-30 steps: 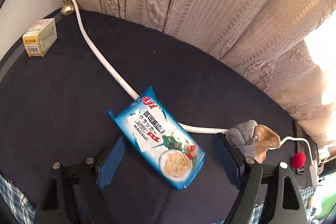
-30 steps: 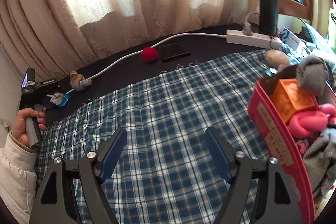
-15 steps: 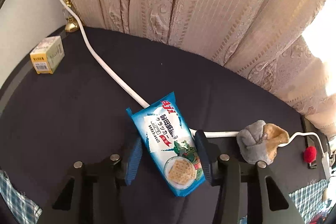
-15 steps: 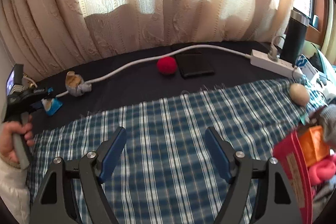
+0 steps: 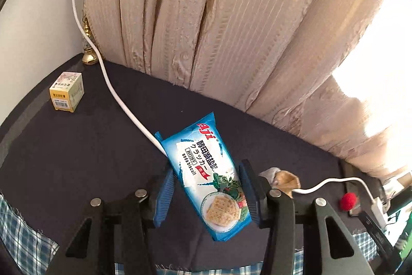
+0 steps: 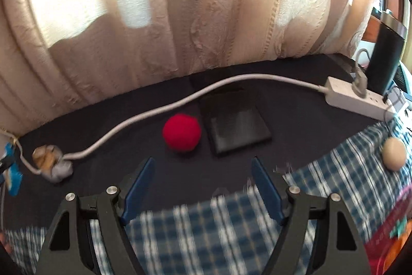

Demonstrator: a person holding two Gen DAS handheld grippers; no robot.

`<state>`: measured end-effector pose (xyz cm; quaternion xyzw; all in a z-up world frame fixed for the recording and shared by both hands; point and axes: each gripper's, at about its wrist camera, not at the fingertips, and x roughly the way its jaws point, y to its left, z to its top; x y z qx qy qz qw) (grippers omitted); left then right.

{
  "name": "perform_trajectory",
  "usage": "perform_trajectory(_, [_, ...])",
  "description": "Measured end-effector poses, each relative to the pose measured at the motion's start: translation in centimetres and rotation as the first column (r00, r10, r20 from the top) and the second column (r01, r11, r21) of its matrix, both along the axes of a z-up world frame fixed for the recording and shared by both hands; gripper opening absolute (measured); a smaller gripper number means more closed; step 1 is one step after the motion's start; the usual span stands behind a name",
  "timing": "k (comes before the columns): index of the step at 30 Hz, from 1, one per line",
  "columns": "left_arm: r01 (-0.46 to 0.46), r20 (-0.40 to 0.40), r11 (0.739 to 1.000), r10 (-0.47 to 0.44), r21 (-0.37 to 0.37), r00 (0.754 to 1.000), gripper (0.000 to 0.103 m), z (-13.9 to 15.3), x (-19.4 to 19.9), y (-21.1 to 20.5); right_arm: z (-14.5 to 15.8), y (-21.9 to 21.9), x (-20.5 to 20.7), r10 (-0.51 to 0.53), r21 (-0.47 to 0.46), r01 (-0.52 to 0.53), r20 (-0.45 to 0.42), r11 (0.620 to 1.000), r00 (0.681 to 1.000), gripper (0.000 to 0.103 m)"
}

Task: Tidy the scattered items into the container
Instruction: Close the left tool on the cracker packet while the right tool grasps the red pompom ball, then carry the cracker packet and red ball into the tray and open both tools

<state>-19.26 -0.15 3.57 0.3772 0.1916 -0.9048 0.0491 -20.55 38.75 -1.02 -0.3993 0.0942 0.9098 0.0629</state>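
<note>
My left gripper [image 5: 206, 193] is shut on a blue soda biscuit packet [image 5: 206, 172] and holds it above the dark tabletop. A grey and tan sock ball [image 5: 280, 178] lies just right of it; it also shows in the right wrist view [image 6: 50, 163]. My right gripper [image 6: 203, 187] is open and empty, just short of a red ball [image 6: 181, 133]. A beige egg-shaped object [image 6: 394, 153] lies on the plaid cloth at right. The red container [image 6: 386, 244] shows at the lower right edge.
A white cable [image 6: 180, 105] runs along the table to a power strip [image 6: 358, 101]. A black flat case [image 6: 237, 125] lies right of the red ball. A dark tumbler [image 6: 388, 53] stands at far right. A small yellow box [image 5: 67, 94] sits at far left. Curtains hang behind.
My left gripper closed on the biscuit packet and lifted it off the table. My right gripper moved away from the container toward the red ball, staying open.
</note>
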Motion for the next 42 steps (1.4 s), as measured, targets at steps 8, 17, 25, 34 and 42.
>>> perform_trajectory(8, [0.031, 0.013, 0.999, -0.031, 0.008, 0.999, 0.051, -0.3, -0.1, 1.2, -0.3, -2.0, -3.9, 0.058, 0.062, -0.06, 0.031, 0.996, 0.998, 0.08])
perform_trajectory(17, [0.062, 0.01, 0.998, -0.062, 0.002, 0.998, 0.051, -0.4, -0.5, 2.2, -1.8, -3.6, -4.8, 0.032, 0.168, -0.05, 0.106, 0.985, 0.994, 0.037])
perform_trajectory(25, [0.104, -0.019, 0.995, -0.104, 0.007, 0.994, 0.051, 0.5, 0.4, 3.5, 4.4, -4.1, 3.7, 0.113, 0.056, -0.109, -0.073, 0.992, 0.991, 0.037])
perform_trajectory(34, [0.217, -0.067, 0.976, -0.217, -0.005, 0.974, 0.051, 2.0, 2.2, 7.1, 7.2, -1.1, 17.6, 0.071, 0.025, -0.068, -0.172, 0.997, 0.983, 0.037])
perform_trajectory(42, [0.384, -0.084, 0.921, -0.389, -0.07, 0.918, 0.051, 2.2, 4.7, 12.5, 8.0, 9.2, 29.4, -0.198, 0.024, 0.207, -0.193, 0.978, 0.961, 0.037])
